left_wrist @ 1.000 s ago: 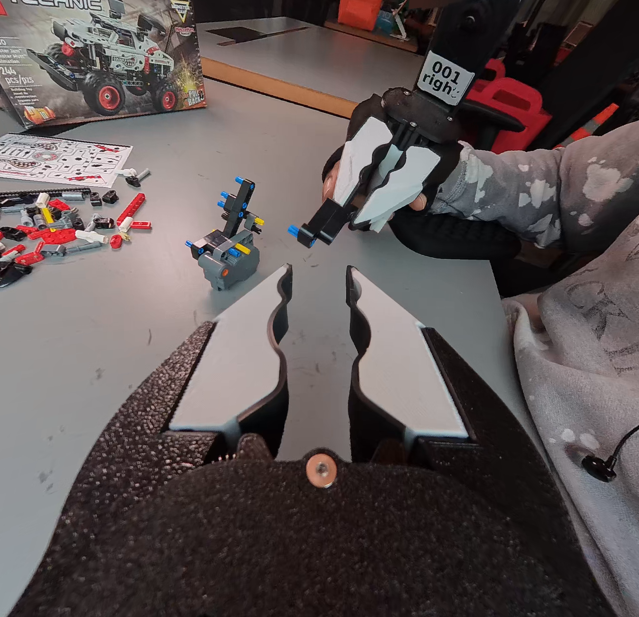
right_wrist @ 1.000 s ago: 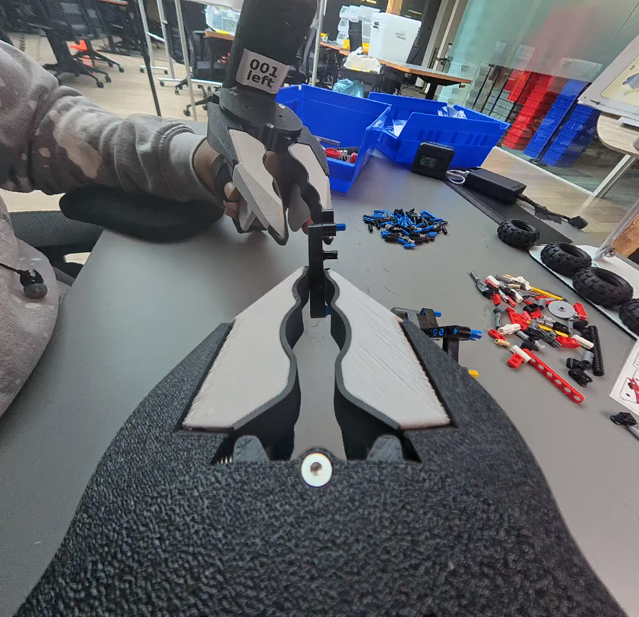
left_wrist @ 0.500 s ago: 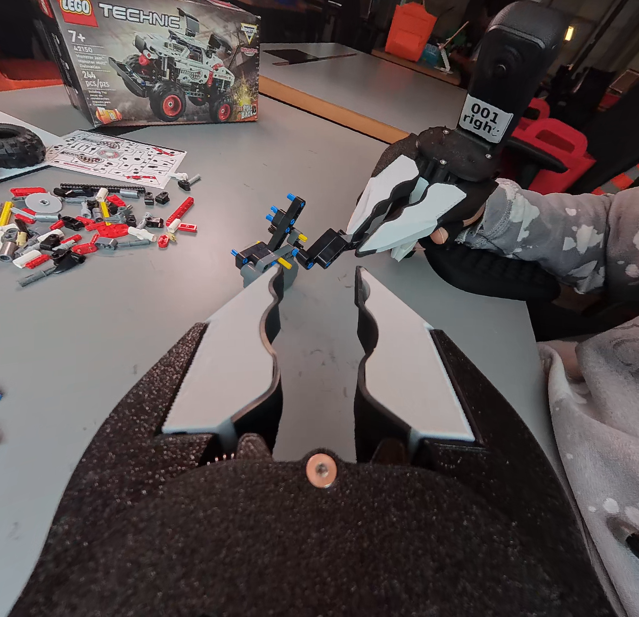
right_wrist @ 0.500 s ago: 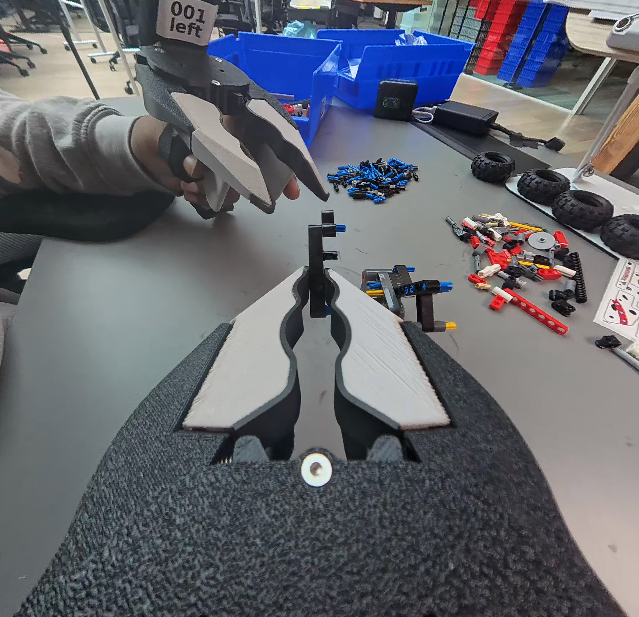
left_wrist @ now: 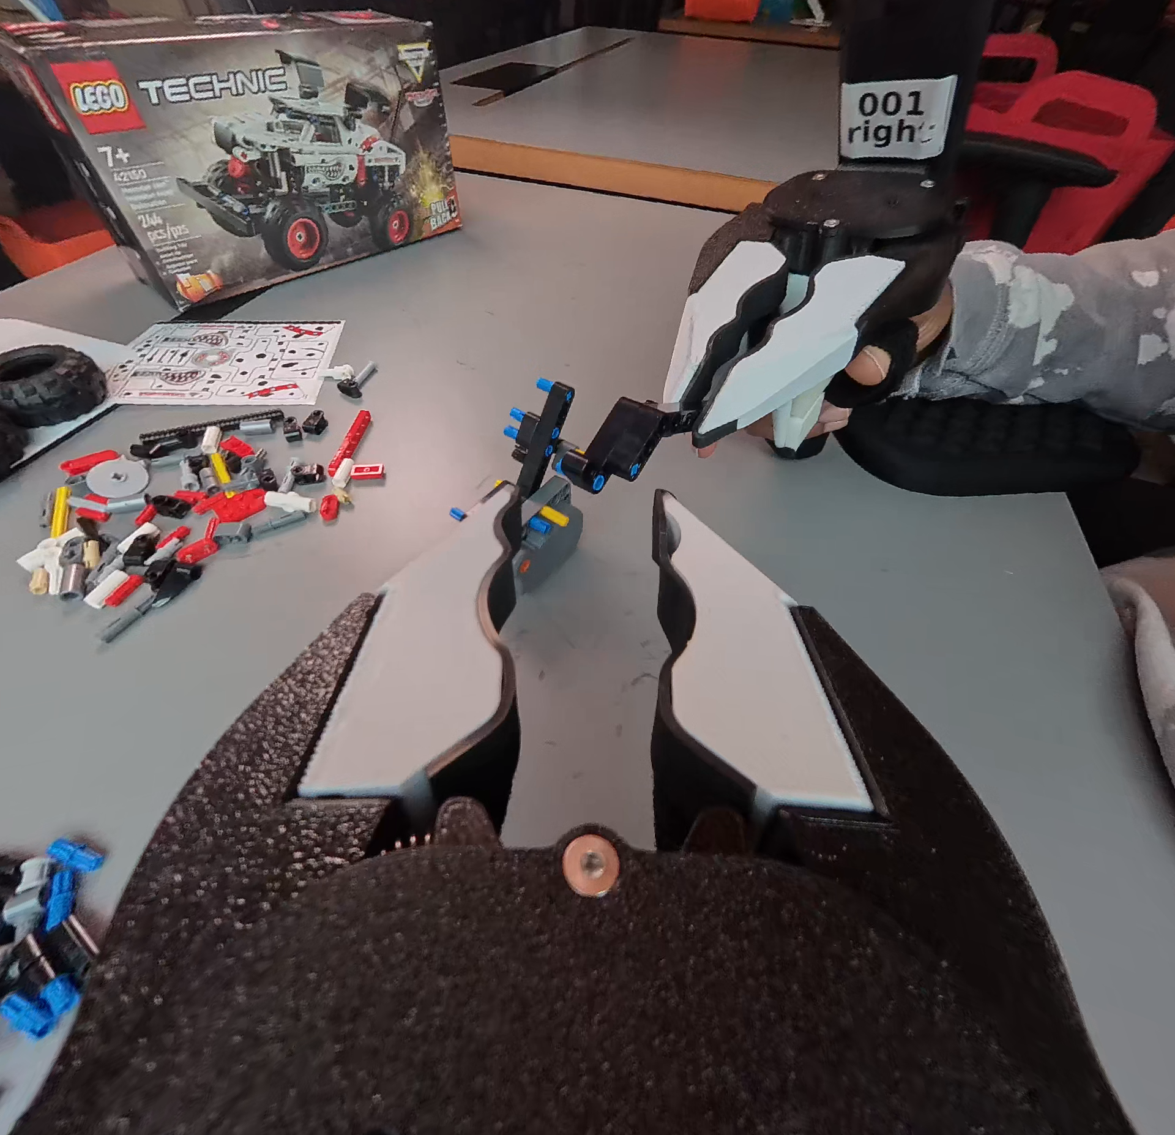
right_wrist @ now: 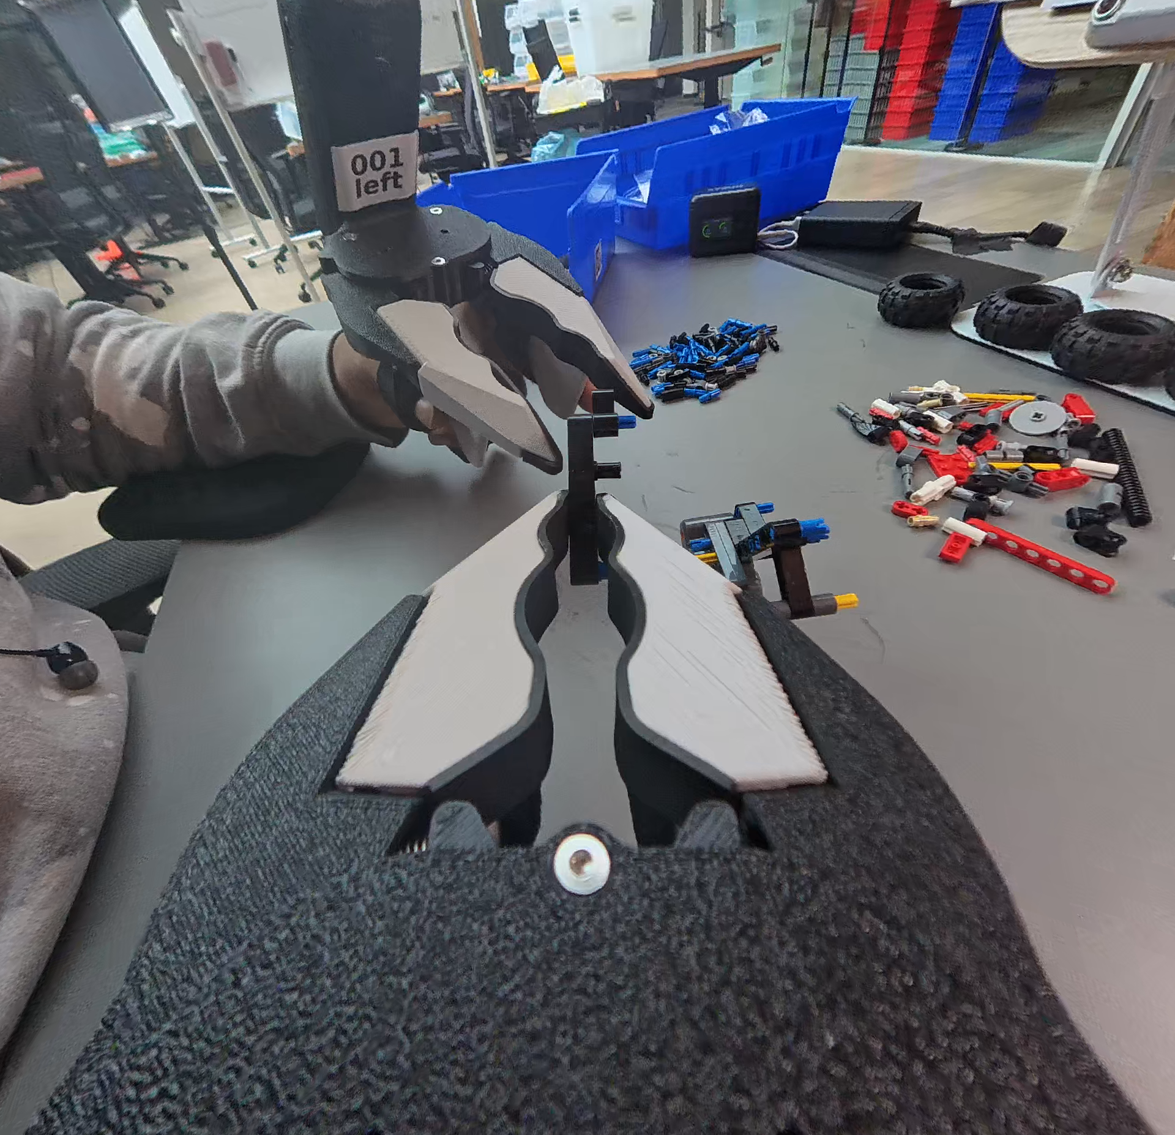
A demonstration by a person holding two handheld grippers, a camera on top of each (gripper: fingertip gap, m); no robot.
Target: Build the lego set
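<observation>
My right gripper is shut on a black Technic piece with blue pins and holds it above the grey table. In the left wrist view the right gripper has the piece right at the upright black beam of a small grey assembly. I cannot tell whether they touch. The assembly also shows in the right wrist view. My left gripper is open and empty, with its left fingertip just in front of the assembly. In the right wrist view the left gripper hovers beside the piece's top.
A pile of loose red, black, grey and white parts lies left of the assembly, with a sticker sheet and the set's box behind. Blue and black pins, tyres and blue bins lie farther off. There is about 4 centimetres between the tips of the two grippers.
The right gripper has carried the black piece over to the assembly's upright beam. The left gripper has moved forward to the assembly and stays open.
</observation>
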